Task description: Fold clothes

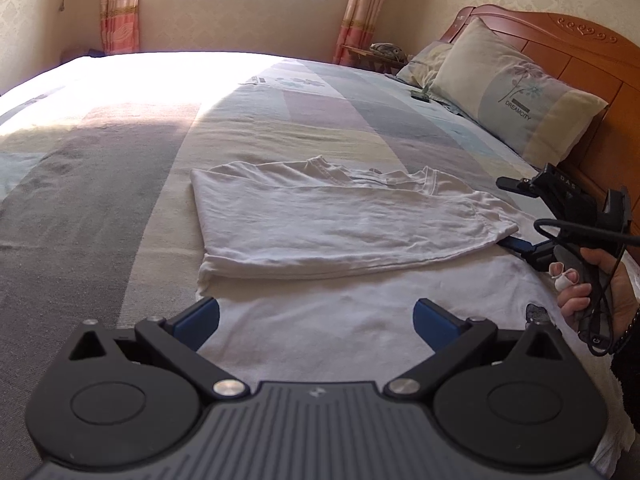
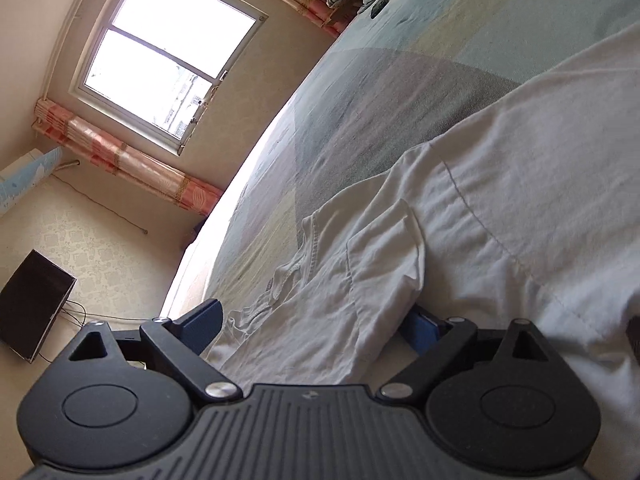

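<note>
A white T-shirt (image 1: pixel 340 216) lies on the bed, its far part folded over onto the near part. My left gripper (image 1: pixel 316 316) hovers open over the near white cloth, with nothing between its blue pads. At the shirt's right edge my right gripper (image 1: pixel 503 213) is turned on its side, jaws wide. One finger is above the folded layer and the other finger (image 1: pixel 516 245) is slid under its edge. In the right wrist view the T-shirt (image 2: pixel 480 200) fills the right side. A sleeve fold lies between the right gripper's (image 2: pixel 312 320) spread fingers, and the pads do not press on it.
Two pillows (image 1: pixel 516 92) lean on the wooden headboard (image 1: pixel 580 52) at the right. A small dark object (image 1: pixel 420 96) lies on the patchwork sheet (image 1: pixel 120 160) near them. A hand (image 1: pixel 600 292) holds the right gripper with its cable. A dark screen (image 2: pixel 34 308) stands by the wall.
</note>
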A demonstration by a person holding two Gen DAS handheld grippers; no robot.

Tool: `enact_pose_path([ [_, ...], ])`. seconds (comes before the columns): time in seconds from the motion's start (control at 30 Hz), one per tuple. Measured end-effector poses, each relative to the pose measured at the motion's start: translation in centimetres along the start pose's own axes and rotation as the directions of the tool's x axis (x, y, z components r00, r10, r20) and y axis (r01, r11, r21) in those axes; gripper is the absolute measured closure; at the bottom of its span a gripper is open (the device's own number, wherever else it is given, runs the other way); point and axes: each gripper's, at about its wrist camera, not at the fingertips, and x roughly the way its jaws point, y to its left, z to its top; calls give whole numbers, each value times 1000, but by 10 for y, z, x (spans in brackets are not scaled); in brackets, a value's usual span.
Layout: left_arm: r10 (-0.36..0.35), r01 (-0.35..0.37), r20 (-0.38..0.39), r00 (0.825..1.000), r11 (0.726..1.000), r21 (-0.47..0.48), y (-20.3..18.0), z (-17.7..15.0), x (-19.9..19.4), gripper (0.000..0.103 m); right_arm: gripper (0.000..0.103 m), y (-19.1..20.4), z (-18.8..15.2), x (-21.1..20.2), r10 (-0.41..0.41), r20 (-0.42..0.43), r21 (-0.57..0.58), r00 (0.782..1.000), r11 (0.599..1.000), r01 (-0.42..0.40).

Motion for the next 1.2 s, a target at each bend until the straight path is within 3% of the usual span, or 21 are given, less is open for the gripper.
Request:
enact_pose_path([
  [0.17,-16,16,20,1000,1000,-21,3,-1,-7,1,8,4,8,19,-30,-30,-9,999,1000,30],
  [0.27,-20,20,22,1000,999,-33,4,-4,-11,1,21,3,5,20,-65,-16,-51,998,997,64],
  [0.37,-16,17,12,1000,999,-36,3,-6,-11,1,65,-20,0,10,-92,22,-11,996,996,92],
  [0.4,-14,14,11,1000,999,-33,2,-7,-12,1,97,-28,-2,7,-100,33,3,994,995,100],
  [0.47,-20,20,15,1000,999,-28,1,-7,-15,1,97,-40,2,6,-51,28,61,998,997,49],
  [0.57,-27,28,25,999,999,-39,1,-6,-20,1,95,-27,6,11,-115,0,31,993,993,114],
  [0.63,-30,31,34,999,999,-39,2,-5,-24,1,93,-24,9,8,-116,-20,62,993,991,117],
  [0.8,-25,26,36,999,999,-47,4,-5,-26,1,93,-4,6,-2,-122,-41,12,992,992,123],
  [1.03,-43,43,26,999,999,-27,1,-5,-24,1,88,7,10,-6,-209,4,-107,978,972,208],
  [1.17,-32,32,22,999,999,-25,3,-3,-20,1,78,15,13,-11,-332,25,-168,943,928,331],
  [1.2,-30,31,24,999,999,-28,4,-3,-20,1,70,17,11,-23,-389,79,-200,918,896,397],
])
